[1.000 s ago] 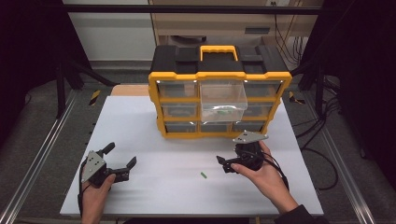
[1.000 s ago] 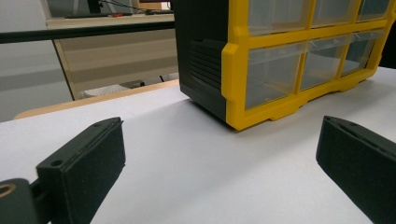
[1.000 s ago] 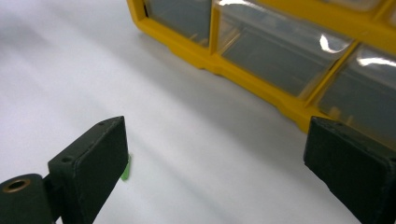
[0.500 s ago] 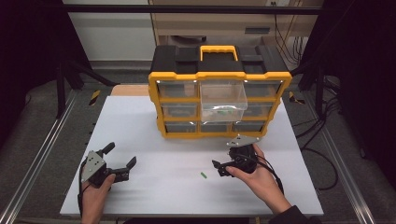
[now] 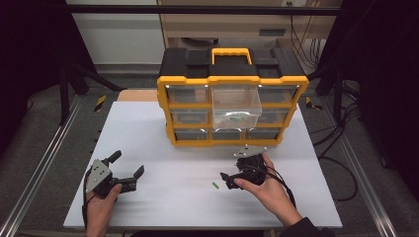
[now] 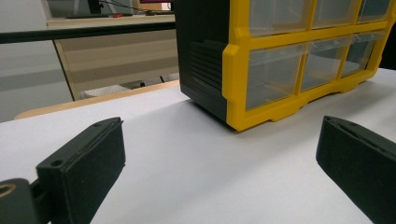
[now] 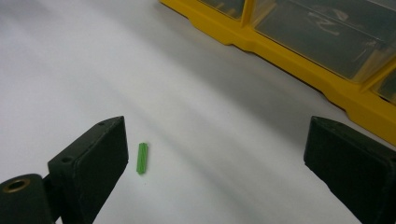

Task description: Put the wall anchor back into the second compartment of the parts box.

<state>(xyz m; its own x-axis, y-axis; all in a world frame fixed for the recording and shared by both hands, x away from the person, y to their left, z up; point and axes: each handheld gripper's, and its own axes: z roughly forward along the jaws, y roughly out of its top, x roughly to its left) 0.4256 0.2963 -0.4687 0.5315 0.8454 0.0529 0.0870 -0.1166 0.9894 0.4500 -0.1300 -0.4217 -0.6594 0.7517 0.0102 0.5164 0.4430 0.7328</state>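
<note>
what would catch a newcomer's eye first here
First the yellow and black drawer organizer at the far middle of the white table, with its clear top centre drawer pulled out. Next, a small green plug lying on the table just ahead of the right hand-held gripper, whose jaws stand wide open.

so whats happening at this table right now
A person holds a gripper in each hand at a white table. The right gripper is open and low over the table, aimed at a small green plug that lies loose just inside its left jaw, not yet gripped. The left gripper rests open and idle off to the side. Behind stands a yellow and black drawer organizer with one clear drawer pulled out, green bits inside.
</note>
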